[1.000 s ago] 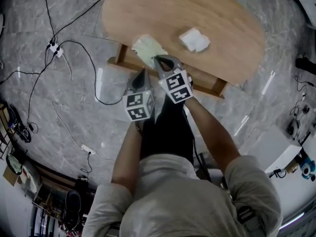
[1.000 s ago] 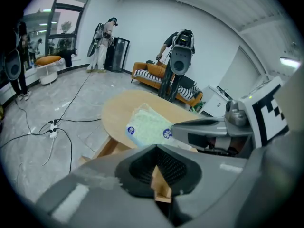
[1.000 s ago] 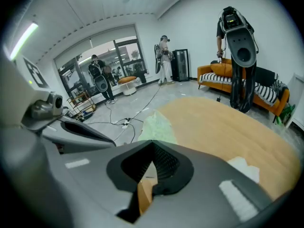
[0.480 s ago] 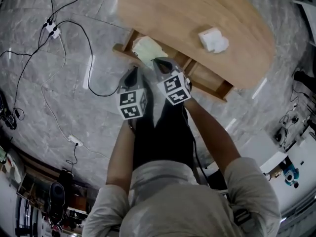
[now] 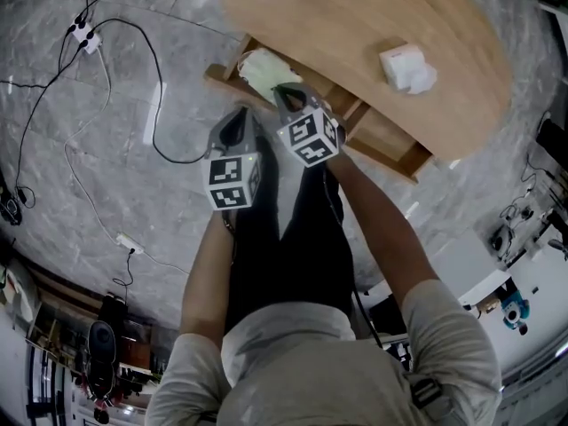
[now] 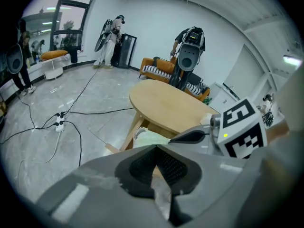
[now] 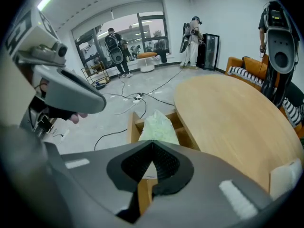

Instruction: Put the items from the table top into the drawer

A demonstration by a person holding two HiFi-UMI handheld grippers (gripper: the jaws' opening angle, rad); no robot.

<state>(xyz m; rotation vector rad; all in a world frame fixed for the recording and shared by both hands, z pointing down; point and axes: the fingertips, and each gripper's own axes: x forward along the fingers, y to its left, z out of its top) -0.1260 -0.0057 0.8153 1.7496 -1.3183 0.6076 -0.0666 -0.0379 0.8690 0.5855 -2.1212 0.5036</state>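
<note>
Right now your right gripper (image 5: 283, 90) has its jaws pinched together on the edge of the green bag (image 5: 260, 67), which lies in the open drawer (image 5: 377, 136). Your left gripper (image 5: 240, 114), closed and empty, hangs just outside the drawer. A white packet (image 5: 406, 67) sits on the table (image 5: 355, 16) above the drawer.

Table top (image 5: 355, 16): light wood, smooth, matt. Drawer (image 5: 383, 142): same wood. Floor (image 5: 98, 176): grey marbled, glossy. Pale green bag (image 5: 260, 66): crinkled film. Left gripper (image 6: 155, 147), right gripper (image 7: 152, 143): grey matt plastic, ribbed black pads (image 7: 164, 163).
</note>
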